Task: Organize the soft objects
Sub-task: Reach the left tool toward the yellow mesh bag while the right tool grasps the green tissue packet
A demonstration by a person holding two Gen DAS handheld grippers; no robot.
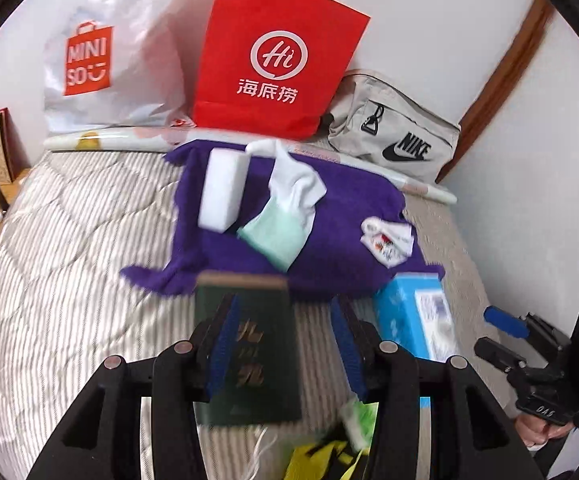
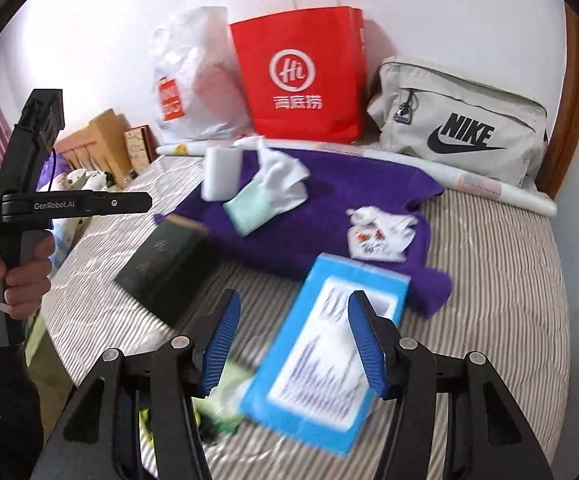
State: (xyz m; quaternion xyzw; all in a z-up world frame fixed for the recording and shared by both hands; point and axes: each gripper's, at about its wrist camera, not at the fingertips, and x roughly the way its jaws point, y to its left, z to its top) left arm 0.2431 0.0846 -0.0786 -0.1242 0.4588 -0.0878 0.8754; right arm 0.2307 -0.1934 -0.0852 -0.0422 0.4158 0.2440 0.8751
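Presently, left wrist view: left gripper (image 1: pixel 285 344) jaws apart, gripping nothing, above the green book (image 1: pixel 245 360); socks (image 1: pixel 285 208) lie on the purple towel (image 1: pixel 345 216). Right wrist view: right gripper (image 2: pixel 295 340) open over the blue box (image 2: pixel 325 356). Advise approaching the socks squarely, descending slowly.

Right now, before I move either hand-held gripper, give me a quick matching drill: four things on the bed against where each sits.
Things:
1. white sponge block
2. dark green booklet
3. blue box
4. grey Nike pouch

Places:
A. against the wall, right of the red paper bag
B. on the striped bedcover, left of the blue box
C. on the purple towel, beside the white-and-mint socks
D. nearest the camera, partly over the towel's front edge

Pairs: 1-C, 2-B, 3-D, 4-A
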